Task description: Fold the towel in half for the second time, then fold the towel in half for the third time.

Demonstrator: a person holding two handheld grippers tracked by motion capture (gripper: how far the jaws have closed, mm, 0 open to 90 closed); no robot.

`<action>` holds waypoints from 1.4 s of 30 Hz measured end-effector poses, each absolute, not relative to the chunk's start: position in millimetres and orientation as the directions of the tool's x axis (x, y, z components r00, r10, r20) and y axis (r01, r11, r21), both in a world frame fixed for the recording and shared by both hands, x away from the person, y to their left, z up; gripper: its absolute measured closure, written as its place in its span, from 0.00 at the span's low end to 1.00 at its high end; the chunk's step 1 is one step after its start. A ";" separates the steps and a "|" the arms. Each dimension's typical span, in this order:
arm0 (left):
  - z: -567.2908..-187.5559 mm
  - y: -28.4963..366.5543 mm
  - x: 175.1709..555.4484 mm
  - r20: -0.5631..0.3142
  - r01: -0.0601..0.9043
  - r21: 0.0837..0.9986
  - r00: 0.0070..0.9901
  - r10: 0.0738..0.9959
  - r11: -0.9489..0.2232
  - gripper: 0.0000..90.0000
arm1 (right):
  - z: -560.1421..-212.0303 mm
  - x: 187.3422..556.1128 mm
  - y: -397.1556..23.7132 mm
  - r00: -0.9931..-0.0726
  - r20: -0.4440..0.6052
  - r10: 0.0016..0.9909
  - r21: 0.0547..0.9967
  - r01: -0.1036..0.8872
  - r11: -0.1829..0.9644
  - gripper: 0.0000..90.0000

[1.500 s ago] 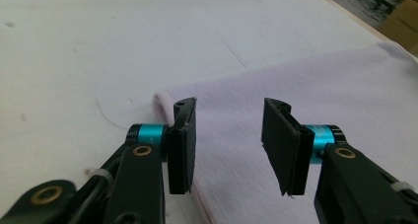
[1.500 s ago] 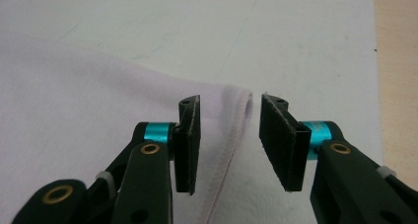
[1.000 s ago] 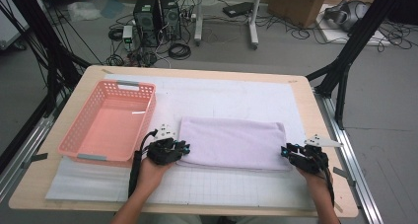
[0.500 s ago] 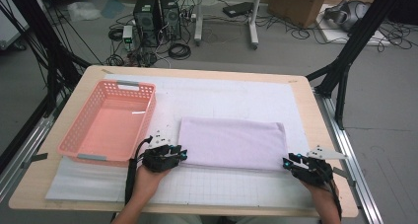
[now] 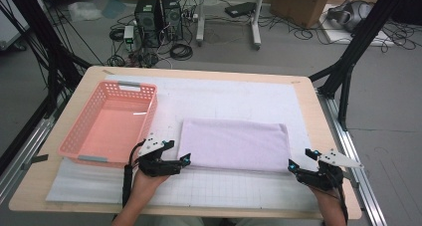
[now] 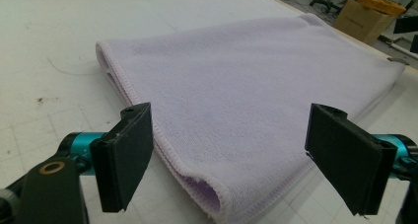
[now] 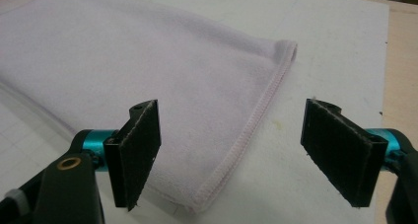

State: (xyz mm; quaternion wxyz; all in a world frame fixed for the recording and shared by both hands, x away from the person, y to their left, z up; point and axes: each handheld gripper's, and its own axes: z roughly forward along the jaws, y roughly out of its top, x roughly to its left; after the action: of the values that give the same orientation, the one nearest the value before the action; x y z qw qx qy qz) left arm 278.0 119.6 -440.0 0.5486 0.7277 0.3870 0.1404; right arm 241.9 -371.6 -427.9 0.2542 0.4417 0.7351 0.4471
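Observation:
A folded lilac towel point(image 5: 234, 145) lies flat on the white mat in the high view. My left gripper point(image 5: 178, 152) sits at its near left corner and my right gripper point(image 5: 300, 159) just off its near right corner. Both pairs of jaws have just been opening and now stand wide. In the left gripper view the towel point(image 6: 246, 71) has its folded corner between the open left gripper point(image 6: 231, 135), touching neither pad. In the right gripper view the towel point(image 7: 123, 61) reaches its hemmed corner into the gap of the right gripper point(image 7: 236, 135), nearer the left pad, unpressed.
An empty pink basket point(image 5: 109, 124) stands on the left, close beside my left hand. The white gridded mat point(image 5: 239, 96) covers most of the wooden table point(image 5: 323, 116). Black frame posts flank both sides, and computer towers point(image 5: 159, 12) stand on the floor beyond.
Both grippers opened their jaws and let go of the towel's near corners. The right gripper drew a little right and back off its corner. The towel lies flat.

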 end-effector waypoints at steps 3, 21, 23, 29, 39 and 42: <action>-441.2 119.0 278.8 -0.227 0.414 0.905 0.661 0.715 -0.095 0.22 | -427.3 242.2 -370.0 -0.481 0.013 0.876 0.883 0.417 0.216 0.24; -444.4 119.3 280.7 -0.214 0.427 0.897 0.651 0.728 -0.118 0.25 | -428.8 245.6 -371.6 -0.472 0.026 0.881 0.880 0.429 0.204 0.21; -444.7 119.9 280.8 -0.211 0.427 0.896 0.651 0.730 -0.122 0.25 | -429.2 246.3 -371.4 -0.472 0.021 0.881 0.880 0.427 0.208 0.21; -445.0 119.7 281.8 -0.216 0.433 0.894 0.643 0.734 -0.117 0.25 | -429.1 246.5 -370.5 -0.477 0.019 0.879 0.880 0.425 0.212 0.21; -448.3 116.5 284.0 -0.223 0.487 0.862 0.612 0.759 -0.140 0.25 | -430.5 248.3 -370.1 -0.487 0.036 0.873 0.875 0.438 0.208 0.21; -449.8 116.6 285.0 -0.230 0.516 0.844 0.592 0.773 -0.144 0.26 | -431.4 248.7 -369.9 -0.493 0.038 0.869 0.872 0.441 0.213 0.21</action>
State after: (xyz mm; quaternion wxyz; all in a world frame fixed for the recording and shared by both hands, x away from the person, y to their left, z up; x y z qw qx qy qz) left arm 285.0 116.6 -449.8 0.4908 0.7450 0.4325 0.1305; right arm 248.7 -369.9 -431.4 0.2405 0.4425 0.7406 0.4449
